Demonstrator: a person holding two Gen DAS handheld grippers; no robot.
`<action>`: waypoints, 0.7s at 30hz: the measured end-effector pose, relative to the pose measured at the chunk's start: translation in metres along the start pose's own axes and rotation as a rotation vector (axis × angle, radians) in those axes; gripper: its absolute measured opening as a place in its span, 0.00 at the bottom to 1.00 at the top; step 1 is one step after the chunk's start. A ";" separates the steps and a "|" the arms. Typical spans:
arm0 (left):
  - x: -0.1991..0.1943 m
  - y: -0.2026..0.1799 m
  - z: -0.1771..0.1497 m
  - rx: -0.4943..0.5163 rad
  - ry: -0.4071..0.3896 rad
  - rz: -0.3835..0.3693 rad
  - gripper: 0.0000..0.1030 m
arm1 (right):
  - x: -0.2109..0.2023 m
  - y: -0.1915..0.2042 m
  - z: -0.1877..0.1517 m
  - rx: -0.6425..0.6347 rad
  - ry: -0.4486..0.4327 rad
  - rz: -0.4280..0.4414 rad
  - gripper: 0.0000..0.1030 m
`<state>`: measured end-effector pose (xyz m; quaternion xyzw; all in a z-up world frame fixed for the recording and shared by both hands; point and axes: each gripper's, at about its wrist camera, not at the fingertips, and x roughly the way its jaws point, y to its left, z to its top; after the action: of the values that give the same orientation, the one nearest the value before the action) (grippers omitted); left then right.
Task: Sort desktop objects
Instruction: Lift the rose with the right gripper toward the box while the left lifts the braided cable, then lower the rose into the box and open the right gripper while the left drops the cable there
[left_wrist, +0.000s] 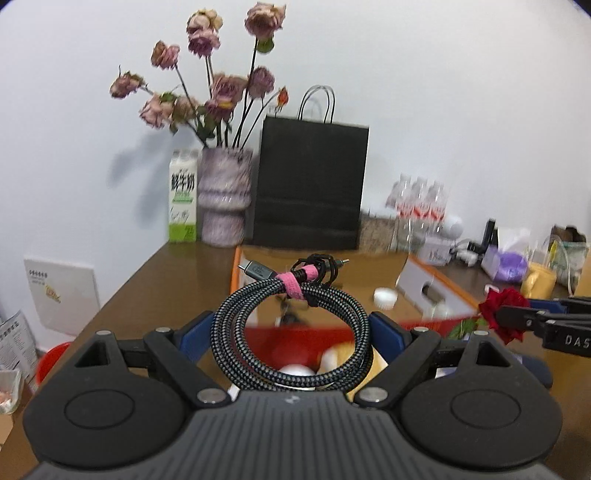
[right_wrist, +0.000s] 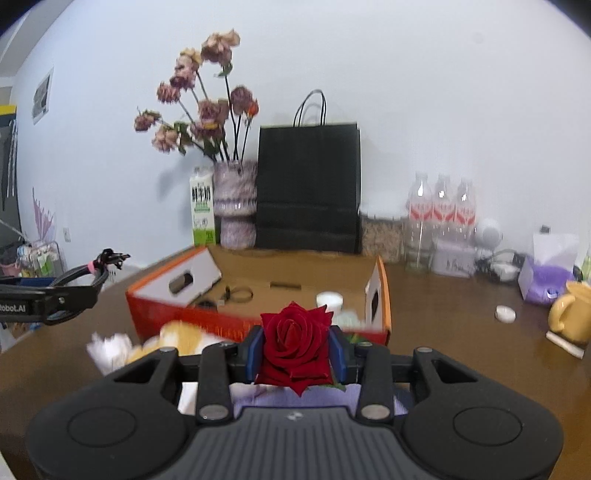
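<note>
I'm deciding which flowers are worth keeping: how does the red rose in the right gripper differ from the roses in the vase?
The red rose is deep red with full, fresh-looking petals; the roses in the vase are faded dusty pink and shrivelled. The red rose is a single bloom clamped in the right gripper; the vase roses are many, on long dark stems standing in the speckled vase by the wall. Both are roses.

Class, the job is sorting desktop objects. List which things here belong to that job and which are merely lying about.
In the job:
- coiled cable, clamped in the left tongs
- red rose, clamped in the right tongs
- orange box, standing open on the desk

Lying about:
- vase of dried flowers
- black paper bag
- milk carton
- water bottles
- yellow mug
</note>
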<state>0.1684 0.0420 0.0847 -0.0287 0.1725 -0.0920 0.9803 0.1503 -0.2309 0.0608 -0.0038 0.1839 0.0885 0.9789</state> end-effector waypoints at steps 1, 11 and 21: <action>0.004 -0.001 0.006 -0.008 -0.013 -0.006 0.87 | 0.003 0.000 0.006 0.002 -0.010 0.000 0.35; 0.068 -0.012 0.051 -0.027 -0.079 0.005 0.87 | 0.062 -0.002 0.060 0.041 -0.049 -0.001 0.35; 0.154 -0.011 0.062 -0.060 -0.016 0.100 0.87 | 0.155 -0.012 0.075 0.115 -0.003 -0.033 0.35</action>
<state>0.3303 0.0031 0.0921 -0.0499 0.1687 -0.0375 0.9837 0.3217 -0.2130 0.0740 0.0498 0.1873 0.0616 0.9791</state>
